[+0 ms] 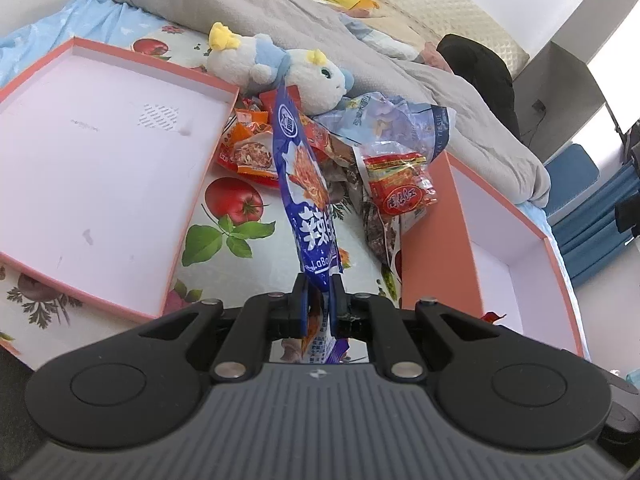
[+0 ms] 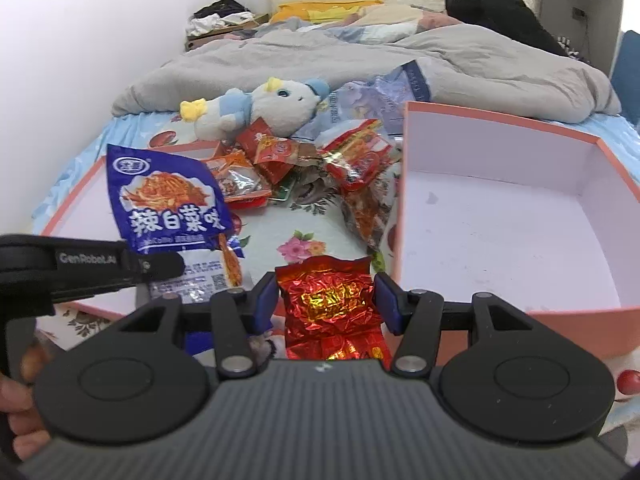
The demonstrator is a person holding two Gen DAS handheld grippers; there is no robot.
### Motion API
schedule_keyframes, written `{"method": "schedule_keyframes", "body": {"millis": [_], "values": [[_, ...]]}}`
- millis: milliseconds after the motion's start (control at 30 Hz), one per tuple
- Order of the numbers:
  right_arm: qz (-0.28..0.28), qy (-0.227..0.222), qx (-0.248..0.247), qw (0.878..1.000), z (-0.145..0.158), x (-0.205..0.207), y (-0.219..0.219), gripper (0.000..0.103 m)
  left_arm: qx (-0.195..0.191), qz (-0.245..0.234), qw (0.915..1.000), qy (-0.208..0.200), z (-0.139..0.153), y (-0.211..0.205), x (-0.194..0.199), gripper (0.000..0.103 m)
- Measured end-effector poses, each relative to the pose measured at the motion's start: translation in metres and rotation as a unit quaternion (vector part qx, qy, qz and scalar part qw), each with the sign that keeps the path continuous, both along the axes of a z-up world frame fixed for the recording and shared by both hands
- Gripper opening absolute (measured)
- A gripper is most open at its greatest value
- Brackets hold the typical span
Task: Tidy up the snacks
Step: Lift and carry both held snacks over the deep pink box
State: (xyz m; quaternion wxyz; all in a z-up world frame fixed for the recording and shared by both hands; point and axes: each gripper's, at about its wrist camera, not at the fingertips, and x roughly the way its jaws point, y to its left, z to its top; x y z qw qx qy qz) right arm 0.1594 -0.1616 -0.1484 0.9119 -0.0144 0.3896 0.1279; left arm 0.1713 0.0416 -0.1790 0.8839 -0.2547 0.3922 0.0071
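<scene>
My left gripper (image 1: 320,284) is shut on the bottom edge of a blue snack packet (image 1: 304,184), which stands up edge-on above the bedsheet; from the right wrist the same blue packet (image 2: 168,200) shows its face, pinched by the left gripper (image 2: 160,268) at the left. My right gripper (image 2: 326,292) is shut on a crinkled red foil packet (image 2: 328,300), its blue pads pressing both sides. A pile of red and orange snack packets (image 1: 320,152) (image 2: 312,160) lies on the sheet between two pink boxes.
A shallow pink lid (image 1: 200,184) lies left of the pile. A deep pink box (image 2: 404,200) (image 1: 440,220) stands right of it. A plush toy (image 1: 280,68) (image 2: 260,108), a tissue pack (image 1: 400,120) and a grey duvet (image 2: 360,52) lie behind. A hand (image 2: 20,400) shows at the lower left.
</scene>
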Motion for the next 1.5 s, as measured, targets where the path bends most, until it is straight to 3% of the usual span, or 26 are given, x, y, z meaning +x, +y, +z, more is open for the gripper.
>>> {"method": "schedule_keyframes", "body": {"millis": [567, 800, 1033, 1267, 1500], "values": [[-0.011, -0.031, 0.019, 0.999, 0.040, -0.002, -0.036, 0.056, 0.006, -0.034, 0.9983, -0.047, 0.058, -0.047, 0.000, 0.011], [-0.023, -0.052, 0.036, 0.998, 0.061, 0.007, -0.071, 0.056, 0.012, -0.051, 0.9961, -0.070, 0.087, -0.071, 0.005, 0.011], [-0.027, -0.082, 0.037, 0.996, 0.086, 0.014, -0.095, 0.056, 0.021, -0.074, 0.9909, -0.110, 0.125, -0.103, 0.010, 0.011], [-0.017, -0.141, 0.029, 0.989, 0.126, 0.016, -0.107, 0.056, 0.014, -0.099, 0.9824, -0.158, 0.167, -0.133, 0.019, 0.011], [-0.042, -0.141, 0.022, 0.989, 0.124, 0.035, -0.138, 0.056, 0.008, -0.130, 0.9796, -0.153, 0.171, -0.165, 0.046, 0.011]]}}
